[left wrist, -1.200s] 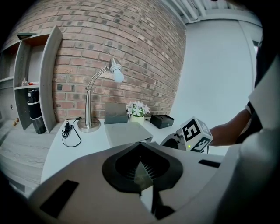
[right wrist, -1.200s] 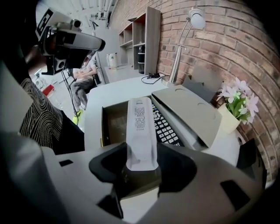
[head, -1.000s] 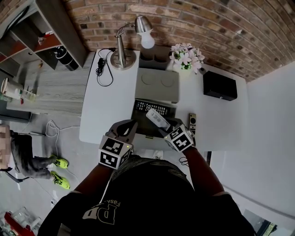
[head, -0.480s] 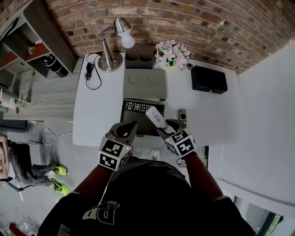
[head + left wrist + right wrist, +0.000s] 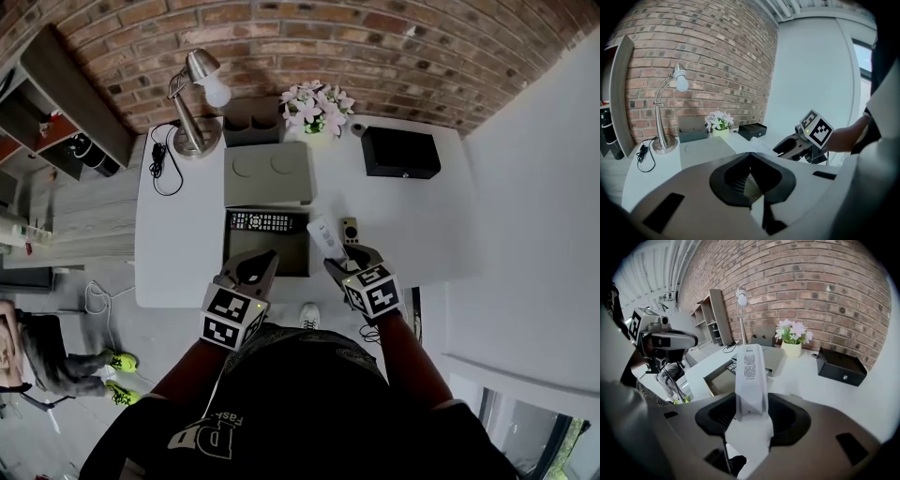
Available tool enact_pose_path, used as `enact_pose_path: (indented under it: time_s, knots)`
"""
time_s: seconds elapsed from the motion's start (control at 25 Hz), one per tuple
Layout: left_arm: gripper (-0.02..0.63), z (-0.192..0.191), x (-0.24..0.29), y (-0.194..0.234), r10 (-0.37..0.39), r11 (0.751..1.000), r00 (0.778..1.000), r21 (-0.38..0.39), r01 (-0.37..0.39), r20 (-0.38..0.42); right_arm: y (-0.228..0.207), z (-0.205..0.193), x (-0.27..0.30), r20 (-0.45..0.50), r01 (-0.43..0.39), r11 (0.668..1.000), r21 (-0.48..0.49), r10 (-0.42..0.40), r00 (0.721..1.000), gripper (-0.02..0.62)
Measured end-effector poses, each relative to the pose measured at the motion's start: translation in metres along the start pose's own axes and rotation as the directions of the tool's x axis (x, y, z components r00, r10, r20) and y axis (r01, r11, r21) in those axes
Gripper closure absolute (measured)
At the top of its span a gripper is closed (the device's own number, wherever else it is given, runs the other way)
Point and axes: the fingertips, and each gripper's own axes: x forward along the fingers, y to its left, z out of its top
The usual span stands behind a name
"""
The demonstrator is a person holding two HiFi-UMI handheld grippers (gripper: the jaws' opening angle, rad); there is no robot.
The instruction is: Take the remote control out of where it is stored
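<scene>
My right gripper (image 5: 339, 267) is shut on the lower end of a white remote control (image 5: 325, 237), holding it over the white table (image 5: 178, 244) just right of the open grey storage box (image 5: 266, 255). In the right gripper view the white remote (image 5: 750, 377) stands up between the jaws of that gripper (image 5: 750, 405), label side facing the camera. A black remote (image 5: 261, 221) lies along the box's far side. At the box's near edge my left gripper (image 5: 251, 270) is shut on nothing.
The box's grey lid (image 5: 267, 175) lies behind it. A small remote (image 5: 350, 231) rests on the table beside the white one. Further back stand a black case (image 5: 401, 152), a flower pot (image 5: 316, 108), a grey organiser (image 5: 251, 122) and a desk lamp (image 5: 197, 103).
My right gripper has carried the white remote to the right, from over the open box to over the table beside it. The left gripper has stayed by the box's near edge.
</scene>
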Motion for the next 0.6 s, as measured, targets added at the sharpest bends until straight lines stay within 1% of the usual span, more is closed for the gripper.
enact_pose_path:
  time_s: [0.32,0.6]
  knots:
    - [0.598,0.005,0.017,-0.027,-0.03,0.999,1.0,0.031,0.03,0.001,-0.043,-0.028,-0.016,0.002,0.073,0.989,0.13,-0.074,0.997,0.376]
    - [0.6,0.009,0.026,-0.042,-0.042,0.999,0.999,0.035,0.042,0.005,-0.092,-0.061,-0.023,-0.028,0.163,0.952,0.26,-0.162,0.986,0.376]
